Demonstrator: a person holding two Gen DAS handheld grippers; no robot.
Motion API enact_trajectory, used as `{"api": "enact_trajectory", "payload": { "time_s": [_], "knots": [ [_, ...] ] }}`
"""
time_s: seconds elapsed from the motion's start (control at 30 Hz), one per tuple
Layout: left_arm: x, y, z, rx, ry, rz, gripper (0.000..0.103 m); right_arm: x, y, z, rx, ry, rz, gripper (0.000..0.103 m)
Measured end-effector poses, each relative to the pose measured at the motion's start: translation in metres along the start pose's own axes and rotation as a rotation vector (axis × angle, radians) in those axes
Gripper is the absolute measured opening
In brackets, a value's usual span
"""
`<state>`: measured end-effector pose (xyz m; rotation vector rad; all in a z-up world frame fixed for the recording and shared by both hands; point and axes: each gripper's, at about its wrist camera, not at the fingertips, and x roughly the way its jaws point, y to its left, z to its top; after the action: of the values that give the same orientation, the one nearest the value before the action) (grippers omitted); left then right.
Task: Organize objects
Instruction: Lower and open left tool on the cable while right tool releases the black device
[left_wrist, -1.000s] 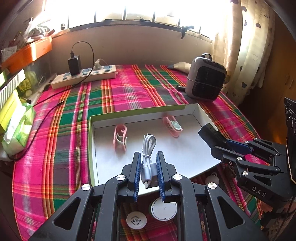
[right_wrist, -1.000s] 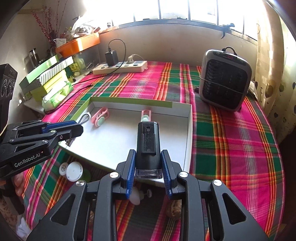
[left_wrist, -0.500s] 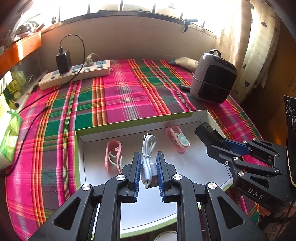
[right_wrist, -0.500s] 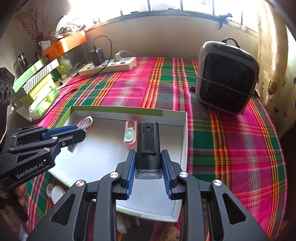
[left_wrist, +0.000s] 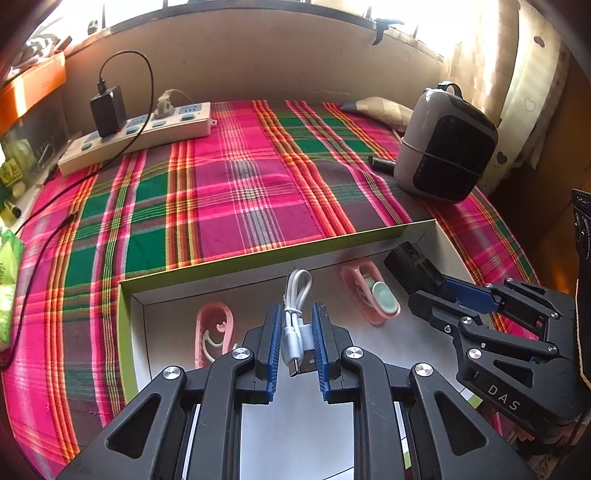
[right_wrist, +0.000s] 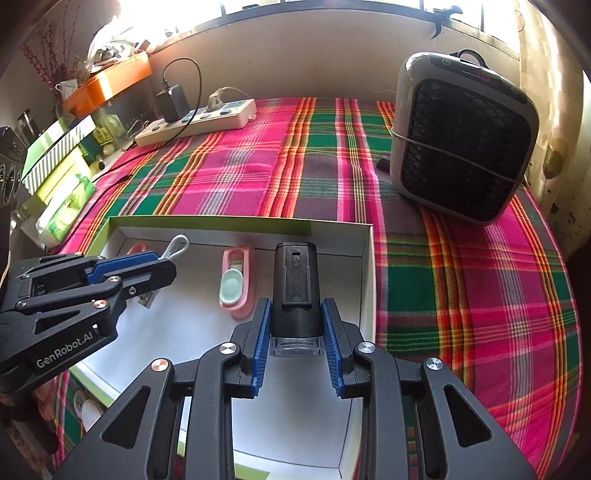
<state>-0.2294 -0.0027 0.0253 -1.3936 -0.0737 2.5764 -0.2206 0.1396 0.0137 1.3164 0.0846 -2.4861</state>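
Observation:
A shallow white box with a green rim (left_wrist: 236, 260) (right_wrist: 207, 222) lies on the plaid cloth. My left gripper (left_wrist: 297, 338) is shut on a coiled white USB cable (left_wrist: 295, 321) over the box floor; it shows at the left of the right wrist view (right_wrist: 155, 267). My right gripper (right_wrist: 295, 332) is shut on a black battery-like block (right_wrist: 295, 284) over the box's right part; it shows in the left wrist view (left_wrist: 421, 288). In the box lie a pink clip (left_wrist: 214, 332) and a pink holder with a mint pad (left_wrist: 371, 291) (right_wrist: 236, 282).
A grey fan heater (right_wrist: 461, 136) (left_wrist: 445, 147) stands at the back right. A white power strip with a black charger (left_wrist: 140, 133) (right_wrist: 199, 118) lies at the back left. Boxes and tissue packs (right_wrist: 59, 177) line the left edge. White round caps (right_wrist: 86, 410) lie in front of the box.
Both grippers have moved forward over the box toward its far wall, each still holding its object. The box's near edge has dropped out of the left wrist view.

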Motion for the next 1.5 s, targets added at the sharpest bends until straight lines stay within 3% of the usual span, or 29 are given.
{"api": "enact_trajectory", "payload": {
  "time_s": [1.3,1.5],
  "knots": [
    [0.016,0.000,0.004,-0.008,0.032,0.019,0.016,0.008,0.007,0.004,0.002,0.001,-0.005,0.029],
    [0.015,0.000,0.003,-0.009,0.031,0.028,0.025,0.006,0.007,0.003,0.004,-0.013,-0.011,0.029]
  ]
}}
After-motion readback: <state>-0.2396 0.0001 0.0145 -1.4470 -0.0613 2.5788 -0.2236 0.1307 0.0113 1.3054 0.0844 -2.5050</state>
